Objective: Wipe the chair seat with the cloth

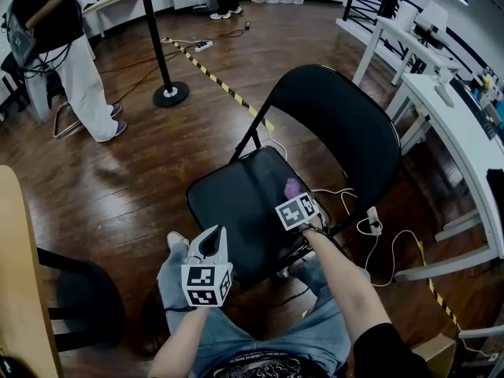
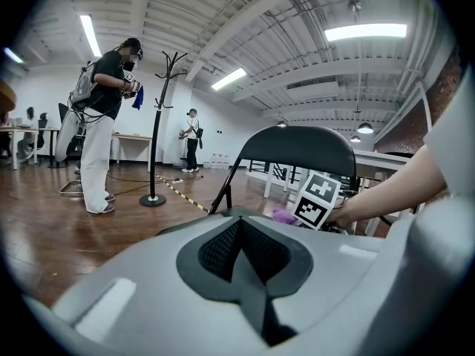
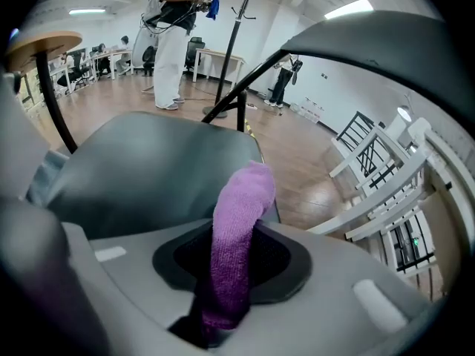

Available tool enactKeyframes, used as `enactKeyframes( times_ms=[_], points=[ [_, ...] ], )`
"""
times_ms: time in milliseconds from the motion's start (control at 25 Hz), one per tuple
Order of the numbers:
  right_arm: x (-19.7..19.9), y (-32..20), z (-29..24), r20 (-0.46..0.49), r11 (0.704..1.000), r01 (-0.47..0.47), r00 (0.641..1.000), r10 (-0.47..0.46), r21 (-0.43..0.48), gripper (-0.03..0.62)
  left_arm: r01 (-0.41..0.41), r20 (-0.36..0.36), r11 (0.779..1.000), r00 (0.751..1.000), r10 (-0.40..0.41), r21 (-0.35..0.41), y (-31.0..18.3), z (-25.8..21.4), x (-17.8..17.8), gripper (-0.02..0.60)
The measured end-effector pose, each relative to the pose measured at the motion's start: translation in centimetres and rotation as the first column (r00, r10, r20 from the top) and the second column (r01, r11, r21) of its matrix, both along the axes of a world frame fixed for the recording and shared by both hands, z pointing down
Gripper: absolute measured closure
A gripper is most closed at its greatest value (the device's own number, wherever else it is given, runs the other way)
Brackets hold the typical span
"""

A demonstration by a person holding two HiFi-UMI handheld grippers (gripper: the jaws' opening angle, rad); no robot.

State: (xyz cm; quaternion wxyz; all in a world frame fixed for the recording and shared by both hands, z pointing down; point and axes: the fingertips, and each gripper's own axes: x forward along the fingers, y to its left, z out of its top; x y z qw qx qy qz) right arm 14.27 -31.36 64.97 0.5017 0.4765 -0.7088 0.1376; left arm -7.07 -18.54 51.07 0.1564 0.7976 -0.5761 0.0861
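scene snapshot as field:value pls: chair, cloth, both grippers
chair: black, folding, opened out on wood floor
seat: black, nothing lying on it apart from the cloth end
cloth: purple, one end sticking out of the jaws
right gripper: shut on cloth, over seat's right side
left gripper: jaws together, empty, by seat's front edge
cloth-seat contact: cannot tell
background: person standing, far left

It looked like an open-plan office or lab workspace: white counters [image 1: 465,132] stood to the right of the right hand-held gripper [image 1: 294,194], a wooden floor [image 1: 118,179] with hazard tape [image 1: 213,77] and a coat stand [image 1: 161,46] lay beyond it, and strip lights [image 2: 364,32] hung overhead (ceiling beams [image 2: 252,24] left bare).
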Motion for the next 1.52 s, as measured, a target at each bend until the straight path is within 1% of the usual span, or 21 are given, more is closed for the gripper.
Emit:
enactKeyframes(
  times_ms=[160,320,720,920,1120,1240,1520],
  points=[
    [-2.7,1.9,0.1,0.003,0.998,0.063,0.998,-0.063,0.014,0.493,0.008,-0.007,1.000,1.000,-0.008,0.010,0.4,-0.3,-0.3,0.578],
    [-5.9,4.0,0.3,0.011,0.993,0.116,0.993,-0.117,0.015,0.493,0.008,-0.014,1.000,1.000,-0.008,0.002,0.8,0.1,-0.3,0.578],
    [-13.1,8.8,-0.4,0.112,0.984,0.176,0.978,-0.177,0.024,0.493,0.015,-0.035,1.000,0.999,-0.015,-0.003,2.2,0.6,-0.9,0.578],
    [-16.7,11.5,-0.5,0.146,0.975,0.220,0.964,-0.220,0.018,0.493,0.030,-0.034,1.000,0.999,-0.030,-0.002,3.0,0.5,-2.4,0.578],
    [-20.3,13.8,-0.5,0.205,0.970,0.244,0.949,-0.241,0.010,0.492,0.054,-0.040,0.999,0.998,-0.054,-0.001,3.4,0.5,-4.1,0.579],
    [-21.5,14.4,-0.7,0.231,0.969,0.246,0.942,-0.242,0.010,0.493,0.070,-0.041,0.998,0.997,-0.070,-0.002,3.6,0.5,-5.1,0.578],
    [-21.9,14.7,-0.7,0.228,0.969,0.247,0.943,-0.244,0.014,0.493,0.074,-0.042,0.997,0.996,-0.074,-0.003,4.0,0.4,-5.6,0.578]
  ],
)
